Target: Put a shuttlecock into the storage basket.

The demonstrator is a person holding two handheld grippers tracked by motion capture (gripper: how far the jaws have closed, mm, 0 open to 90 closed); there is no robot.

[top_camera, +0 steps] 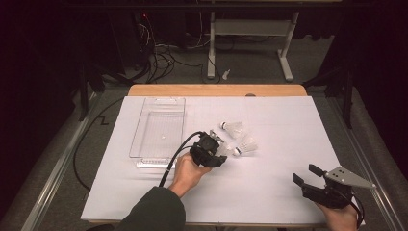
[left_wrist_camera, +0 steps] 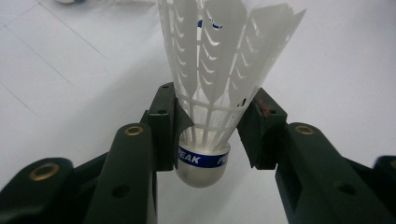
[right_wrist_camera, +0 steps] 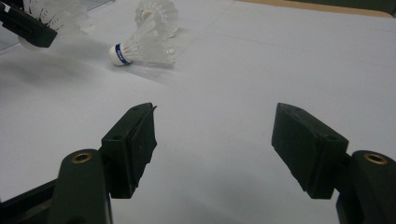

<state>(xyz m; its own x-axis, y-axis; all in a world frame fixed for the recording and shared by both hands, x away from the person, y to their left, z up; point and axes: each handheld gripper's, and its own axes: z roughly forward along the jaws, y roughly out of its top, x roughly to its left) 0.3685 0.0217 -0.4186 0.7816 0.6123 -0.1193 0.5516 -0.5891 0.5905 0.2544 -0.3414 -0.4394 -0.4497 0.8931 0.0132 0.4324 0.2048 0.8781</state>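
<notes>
Left gripper [left_wrist_camera: 205,135] clamped on a white shuttlecock [left_wrist_camera: 219,70] mid-tabletop, two more shuttlecocks [top_camera: 242,137] just beyond, right gripper [right_wrist_camera: 212,140] gaping wide, nothing between, near the front right corner

White plastic shuttlecock [left_wrist_camera: 219,84] with blue-banded cork, clamped between jaws.
</notes>
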